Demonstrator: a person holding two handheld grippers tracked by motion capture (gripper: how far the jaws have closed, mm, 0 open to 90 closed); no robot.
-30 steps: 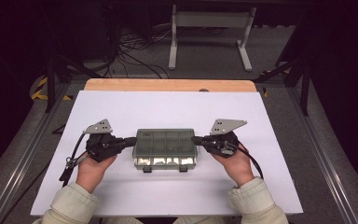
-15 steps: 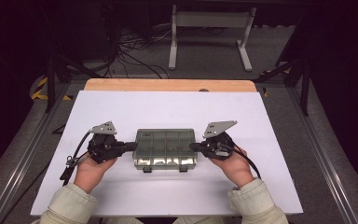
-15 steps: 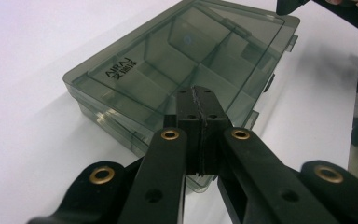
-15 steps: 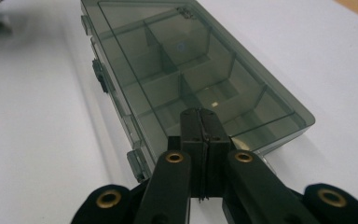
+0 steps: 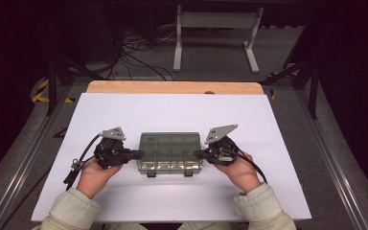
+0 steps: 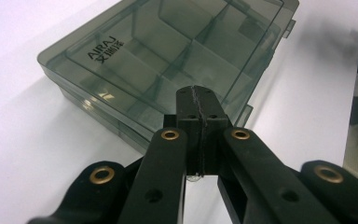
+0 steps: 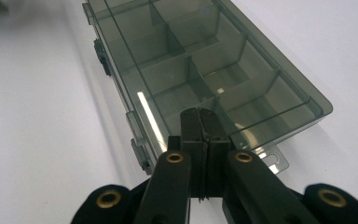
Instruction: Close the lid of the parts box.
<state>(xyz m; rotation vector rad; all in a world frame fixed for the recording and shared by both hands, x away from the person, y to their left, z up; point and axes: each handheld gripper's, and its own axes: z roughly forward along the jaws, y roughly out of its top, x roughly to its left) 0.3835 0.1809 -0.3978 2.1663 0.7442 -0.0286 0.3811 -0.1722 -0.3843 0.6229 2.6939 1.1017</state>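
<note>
Nearest to me, two pale sleeves come in over the near edge of the white tabletop (image 5: pixel 172 115), each hand wrapped around a tool. The left claw (image 5: pixel 139 154) is pressed fully together, its two black jaws meeting flat along a thin seam with nothing between them; in the left gripper view that closed tip (image 6: pixel 198 105) sits right at the short end of the smoky clear organizer box (image 5: pixel 170 152), at or just above the lid's edge, though I cannot tell whether it actually touches. The right claw (image 5: pixel 197 154) is the mirror of it: jaws closed tight on nothing, the tip (image 7: pixel 203 122) poised at the box's opposite short end, again so close that contact cannot be judged. The box (image 6: pixel 168 60) lies flat between the two tools, slightly nearer the person than the middle of the tabletop, lid down, its long side running left to right. Through the tinted lid (image 7: pixel 200 60) the dividers and compartments are visible, and printed lettering marks one corner of the lid. Two small latches (image 5: pixel 167 174) stick out from its near long edge, toward the person. A grey three-cornered plate (image 5: pixel 220 132) stands on top of the right tool, and another (image 5: pixel 113 132) on the left. Beyond the white sheet a strip of bare wood (image 5: pixel 172 87) shows, and past it a pale metal stand (image 5: pixel 215 33) and loose cables (image 5: pixel 139 52) on the dark floor.
</note>
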